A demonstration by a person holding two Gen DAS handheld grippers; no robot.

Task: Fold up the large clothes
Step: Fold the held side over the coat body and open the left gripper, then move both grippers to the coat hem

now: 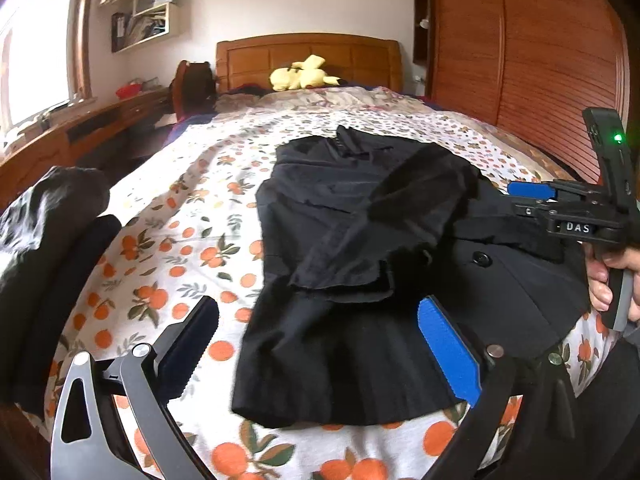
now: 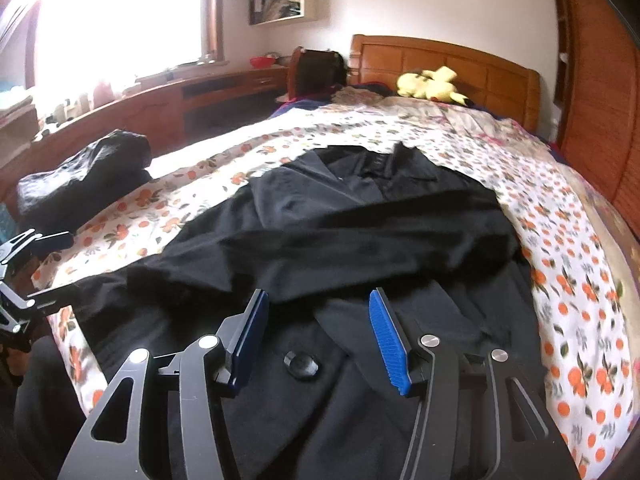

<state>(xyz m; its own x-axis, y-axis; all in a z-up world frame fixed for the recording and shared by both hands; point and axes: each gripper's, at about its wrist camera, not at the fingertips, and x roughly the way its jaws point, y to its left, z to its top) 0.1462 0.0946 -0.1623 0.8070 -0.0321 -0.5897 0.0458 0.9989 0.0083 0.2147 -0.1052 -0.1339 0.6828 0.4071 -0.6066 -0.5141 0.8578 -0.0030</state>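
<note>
A coat (image 2: 340, 240) lies spread on the bed (image 2: 560, 240), collar toward the headboard (image 2: 440, 64), hem toward the near edge. One sleeve (image 2: 360, 236) is folded across its chest. A second garment (image 2: 80, 180) sits bundled on the bed's left edge, well apart from the coat. A plush toy (image 2: 432, 84) rests by the headboard. A worktop (image 2: 160, 100) runs along the bed's left side under the window (image 2: 120, 12); a wardrobe (image 1: 540, 40) stands to the right. The left gripper (image 1: 320, 344) hovers over the hem, the right gripper (image 2: 320, 336) over the coat's front by a button (image 2: 301, 365).

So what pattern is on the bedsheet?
Oranges with green leaves on white bedsheet, clearest in the left wrist view.
</note>
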